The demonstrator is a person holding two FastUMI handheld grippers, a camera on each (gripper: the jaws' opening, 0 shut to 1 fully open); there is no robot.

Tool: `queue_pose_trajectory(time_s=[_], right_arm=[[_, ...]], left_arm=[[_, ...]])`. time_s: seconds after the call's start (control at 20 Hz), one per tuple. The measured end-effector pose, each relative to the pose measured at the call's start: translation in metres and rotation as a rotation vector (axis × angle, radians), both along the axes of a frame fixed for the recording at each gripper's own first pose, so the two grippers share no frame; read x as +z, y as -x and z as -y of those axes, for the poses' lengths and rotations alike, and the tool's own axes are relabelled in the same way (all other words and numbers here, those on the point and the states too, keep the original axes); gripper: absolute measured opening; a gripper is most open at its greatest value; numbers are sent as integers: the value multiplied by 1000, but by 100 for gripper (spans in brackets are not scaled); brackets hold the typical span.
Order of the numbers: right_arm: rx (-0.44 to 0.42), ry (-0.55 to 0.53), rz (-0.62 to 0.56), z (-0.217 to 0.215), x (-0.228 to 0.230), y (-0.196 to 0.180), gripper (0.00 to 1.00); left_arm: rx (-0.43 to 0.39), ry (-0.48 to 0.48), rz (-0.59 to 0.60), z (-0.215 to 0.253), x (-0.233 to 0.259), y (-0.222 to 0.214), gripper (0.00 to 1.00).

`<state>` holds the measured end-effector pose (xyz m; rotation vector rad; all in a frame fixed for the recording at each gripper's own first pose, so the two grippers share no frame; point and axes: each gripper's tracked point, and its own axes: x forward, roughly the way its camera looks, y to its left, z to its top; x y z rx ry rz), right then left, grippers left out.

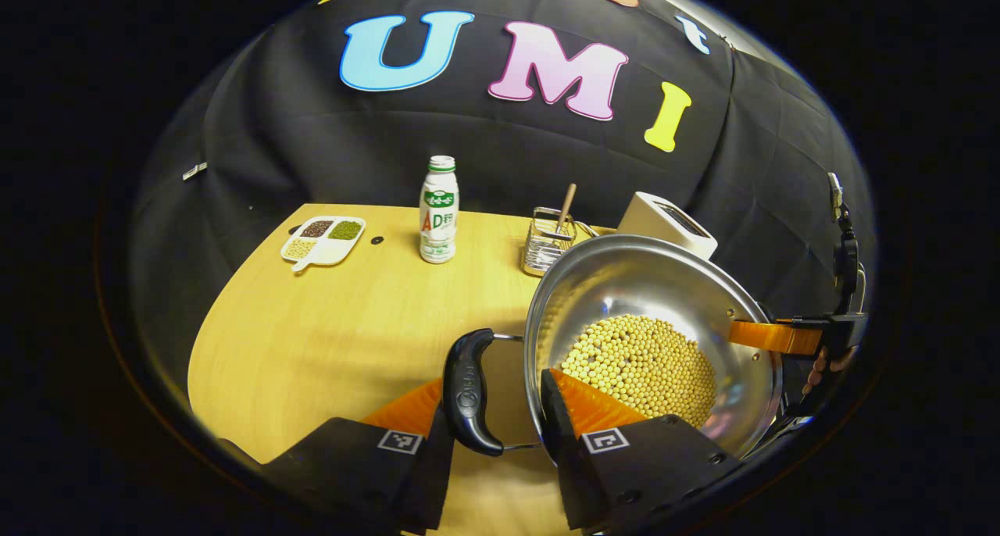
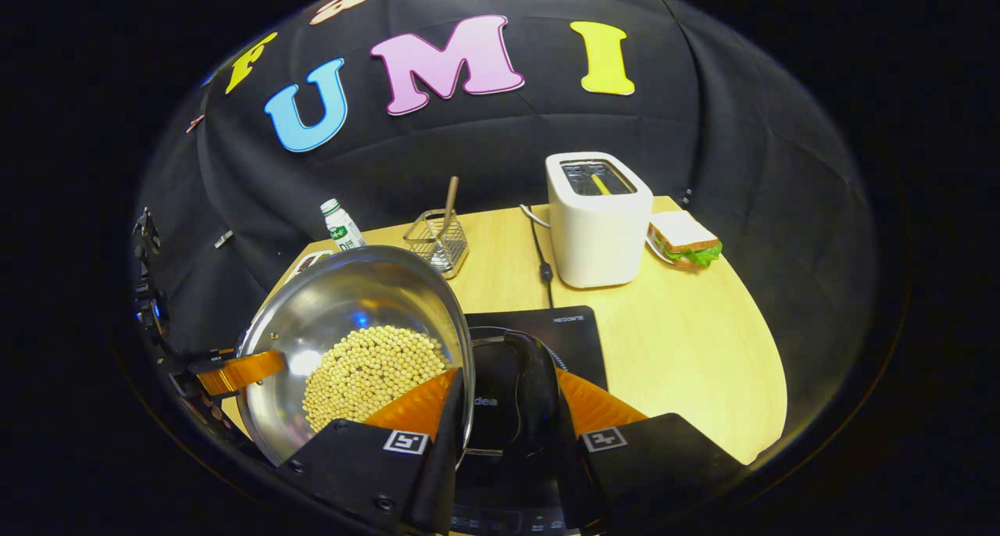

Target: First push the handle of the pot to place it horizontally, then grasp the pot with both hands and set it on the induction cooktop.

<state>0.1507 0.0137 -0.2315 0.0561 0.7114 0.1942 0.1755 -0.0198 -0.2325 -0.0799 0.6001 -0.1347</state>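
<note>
Above the counter (image 2: 687, 333), beside the cooktop (image 2: 547, 337), the pot (image 1: 648, 317) of beans is held aloft, each handle (image 1: 469, 391) clamped by left tongs (image 1: 500, 411) and right tongs (image 2: 508, 407); it should be kept level and lowered squarely.

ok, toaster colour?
White toaster, with a dark slot on top; it shows best in the right gripper view, standing behind the black cooktop.
</note>
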Motion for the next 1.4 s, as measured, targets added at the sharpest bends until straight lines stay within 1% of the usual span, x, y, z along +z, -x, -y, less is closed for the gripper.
queue_pose_trajectory(time_s=[0.05, 0.15, 0.2, 0.3, 0.35, 0.4, 0.6, 1.0, 1.2, 1.3, 1.35, 1.4], right_arm=[[-2, -1, -2, 8, 0, -2, 56], [-2, 0, -1, 24, 0, -5, 56], [-2, 0, -2, 32, -1, -6, 56], [-5, -4, -8, 45, -6, -8, 56], [-7, -7, -11, 50, -9, -10, 56], [-10, -11, -12, 55, -12, -12, 56], [-27, -10, -29, 71, -24, -20, 56], [-36, -18, -85, 80, -51, -32, 56], [-35, -44, -89, 77, -54, -39, 56], [-30, -55, -88, 76, -53, -40, 56], [-27, -54, -84, 76, -53, -40, 56], [-25, -53, -80, 77, -53, -41, 58]], left_arm=[[-1, 0, 0, 9, -1, 1, 59], [0, 4, 0, 25, -5, -1, 59], [1, 5, -4, 33, -8, 0, 61], [0, 5, -11, 46, -13, -2, 59], [0, 4, -14, 51, -17, -3, 61], [0, 3, -18, 56, -21, -5, 59], [-2, 0, -36, 69, -35, -15, 59], [-8, -17, -82, 76, -55, -31, 59], [8, -7, -75, 73, -55, -34, 59], [21, 6, -76, 73, -55, -33, 62], [25, 4, -77, 73, -56, -33, 61], [28, 2, -81, 74, -56, -32, 63]])
